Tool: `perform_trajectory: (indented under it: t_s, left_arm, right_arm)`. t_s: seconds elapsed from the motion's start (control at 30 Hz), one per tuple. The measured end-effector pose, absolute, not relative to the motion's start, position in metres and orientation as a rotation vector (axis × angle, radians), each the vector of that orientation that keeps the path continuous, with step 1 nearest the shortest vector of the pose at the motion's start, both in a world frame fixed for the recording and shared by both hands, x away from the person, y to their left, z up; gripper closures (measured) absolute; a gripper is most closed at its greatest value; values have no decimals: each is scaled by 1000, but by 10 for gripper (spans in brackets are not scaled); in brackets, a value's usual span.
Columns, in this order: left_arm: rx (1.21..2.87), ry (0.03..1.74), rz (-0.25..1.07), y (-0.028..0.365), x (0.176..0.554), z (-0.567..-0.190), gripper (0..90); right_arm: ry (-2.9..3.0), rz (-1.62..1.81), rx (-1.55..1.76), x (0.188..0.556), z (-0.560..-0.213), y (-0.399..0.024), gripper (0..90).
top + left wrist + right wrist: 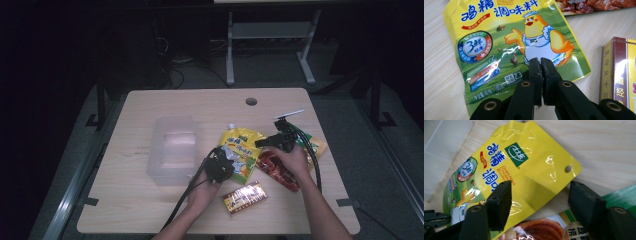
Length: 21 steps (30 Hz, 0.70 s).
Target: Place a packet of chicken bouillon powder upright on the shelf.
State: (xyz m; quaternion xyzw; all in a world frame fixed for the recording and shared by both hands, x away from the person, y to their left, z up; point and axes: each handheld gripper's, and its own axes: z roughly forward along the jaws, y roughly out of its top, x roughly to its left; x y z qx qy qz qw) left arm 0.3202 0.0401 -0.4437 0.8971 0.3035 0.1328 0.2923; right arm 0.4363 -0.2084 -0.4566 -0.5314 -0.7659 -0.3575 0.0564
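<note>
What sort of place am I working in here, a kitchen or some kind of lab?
Most likely a lab or test room, not a kitchen: a bare wooden table with a cable hole, a metal stand frame on the dark floor behind, and loose cables trailing there.

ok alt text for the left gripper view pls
The left gripper, its two black jaws together, rests over the bottom edge of a yellow chicken bouillon pouch printed with a cartoon hen in an apron, lying on a light wooden table. A red and gold box lies at the right.
</note>
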Motion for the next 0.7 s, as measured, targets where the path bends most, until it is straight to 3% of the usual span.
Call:
perform_trajectory:
  t_s: [0.37,0.7]
  left_arm:
    - [2420,783,361,39,319,-445,870]
    - [2437,772,354,38,321,-446,871]
  right_arm:
    - [-2260,-1112,-1474,437,-464,-199,456]
    - [-2200,-1113,-1417,439,-471,-194,622]
